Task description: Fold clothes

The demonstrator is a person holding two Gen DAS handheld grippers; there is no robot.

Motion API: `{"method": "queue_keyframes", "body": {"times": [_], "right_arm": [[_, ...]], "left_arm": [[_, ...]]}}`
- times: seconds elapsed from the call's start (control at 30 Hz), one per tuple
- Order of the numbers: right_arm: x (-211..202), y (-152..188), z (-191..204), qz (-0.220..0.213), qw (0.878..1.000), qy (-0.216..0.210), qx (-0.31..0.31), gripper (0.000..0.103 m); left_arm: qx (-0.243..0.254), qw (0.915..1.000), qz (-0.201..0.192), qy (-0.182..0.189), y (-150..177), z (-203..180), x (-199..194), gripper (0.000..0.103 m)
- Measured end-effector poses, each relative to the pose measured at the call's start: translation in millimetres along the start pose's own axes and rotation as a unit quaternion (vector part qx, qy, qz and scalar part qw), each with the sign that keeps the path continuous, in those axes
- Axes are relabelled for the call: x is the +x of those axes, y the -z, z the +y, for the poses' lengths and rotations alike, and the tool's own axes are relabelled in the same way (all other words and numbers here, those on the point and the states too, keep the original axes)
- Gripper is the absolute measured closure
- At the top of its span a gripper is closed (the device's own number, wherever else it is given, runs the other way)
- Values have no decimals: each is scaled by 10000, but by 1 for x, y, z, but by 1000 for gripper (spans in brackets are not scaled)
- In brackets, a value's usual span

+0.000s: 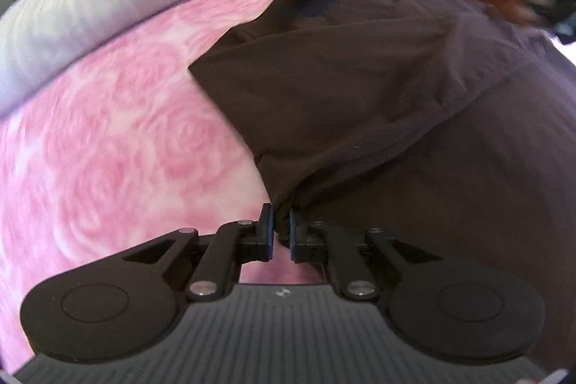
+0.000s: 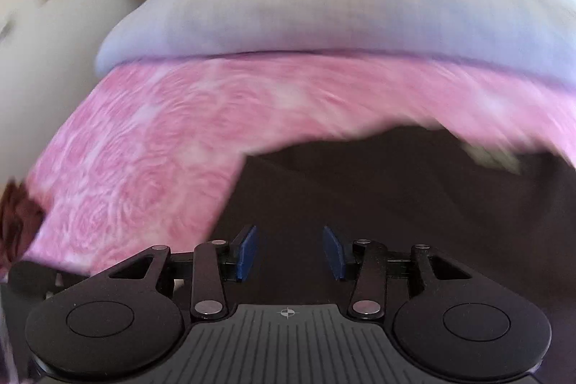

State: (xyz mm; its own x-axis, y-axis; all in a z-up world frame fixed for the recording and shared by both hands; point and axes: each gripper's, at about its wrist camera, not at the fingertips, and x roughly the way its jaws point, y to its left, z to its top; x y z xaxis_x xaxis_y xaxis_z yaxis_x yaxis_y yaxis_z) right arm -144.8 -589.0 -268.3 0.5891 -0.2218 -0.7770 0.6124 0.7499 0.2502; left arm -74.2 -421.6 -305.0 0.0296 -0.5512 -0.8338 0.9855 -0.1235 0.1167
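1. Now the left tongs (image 1: 281,229) pinch an edge of the dark shirt (image 1: 360,89), which lies on the pink bedsheet (image 1: 108,132).
2. Meanwhile the right tongs (image 2: 289,251) hang open above the shirt's cloth at 6 o'clock, the pillow (image 2: 324,6) at 12.

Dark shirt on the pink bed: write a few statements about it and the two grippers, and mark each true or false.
1. The left gripper is shut on an edge of the dark shirt. True.
2. The right gripper grips a fold of the shirt. False: its jaws stand apart with nothing between them, above the dark cloth.
3. The shirt lies on a pink rose-patterned sheet. True.
4. The pillow at the far side is bright green. False: it is pale grey-lilac.
5. The shirt is already folded into a neat square. False: it is still spread out, with a sleeve showing.
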Motion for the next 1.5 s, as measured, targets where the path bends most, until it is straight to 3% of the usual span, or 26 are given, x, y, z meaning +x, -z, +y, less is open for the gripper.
{"method": "queue_keyframes", "body": {"times": [0.13, 0.3, 0.43, 0.6, 0.73, 0.87, 0.9, 0.93, 1.0, 1.07, 1.13, 1.27, 1.5], "right_arm": [[46, -34, 26, 297, 9955, -94, -894, 57], [117, -53, 42, 883, 9791, 104, -1828, 56], [148, -61, 42, 1290, 9703, 345, -2019, 93], [152, -82, 21, 756, 9909, 418, -1037, 97], [109, -80, 11, 41, 9980, 398, -495, 91], [53, -35, 5, -186, 9984, 476, -251, 76], [41, -18, 1, -169, 9984, 525, -137, 68], [30, 1, -4, -89, 9983, 568, 7, 59], [14, 39, -18, 191, 9968, 704, 334, 52], [3, 79, -36, 592, 9909, 945, 748, 51], [-14, 112, -53, 691, 9885, 864, 1031, 51], [-50, 141, -66, 905, 9822, 1037, 1281, 51], [-128, 184, -99, 481, 9671, 1246, 2168, 49]], "left_arm": [[-466, 9988, -117, -41, 4, 2, 2, 98], [-620, 9978, -243, 11, 11, 6, -1, 98], [-635, 9975, -295, 11, 13, 4, -2, 98], [-631, 9977, -241, 53, 16, 6, -4, 96], [-673, 9977, -55, 78, 25, 14, -12, 94], [-686, 9975, 168, 57, 37, 23, -25, 94], [-679, 9975, 207, 46, 38, 23, -29, 94], [-677, 9974, 239, 28, 39, 24, -33, 94], [-638, 9975, 292, -17, 39, 24, -41, 93], [-584, 9977, 340, -64, 37, 22, -49, 92], [-506, 9980, 373, -116, 34, 19, -58, 90], [-335, 9982, 423, -246, 28, 4, -82, 87], [-19, 9987, 387, -324, 10, -45, -120, 80]]}}
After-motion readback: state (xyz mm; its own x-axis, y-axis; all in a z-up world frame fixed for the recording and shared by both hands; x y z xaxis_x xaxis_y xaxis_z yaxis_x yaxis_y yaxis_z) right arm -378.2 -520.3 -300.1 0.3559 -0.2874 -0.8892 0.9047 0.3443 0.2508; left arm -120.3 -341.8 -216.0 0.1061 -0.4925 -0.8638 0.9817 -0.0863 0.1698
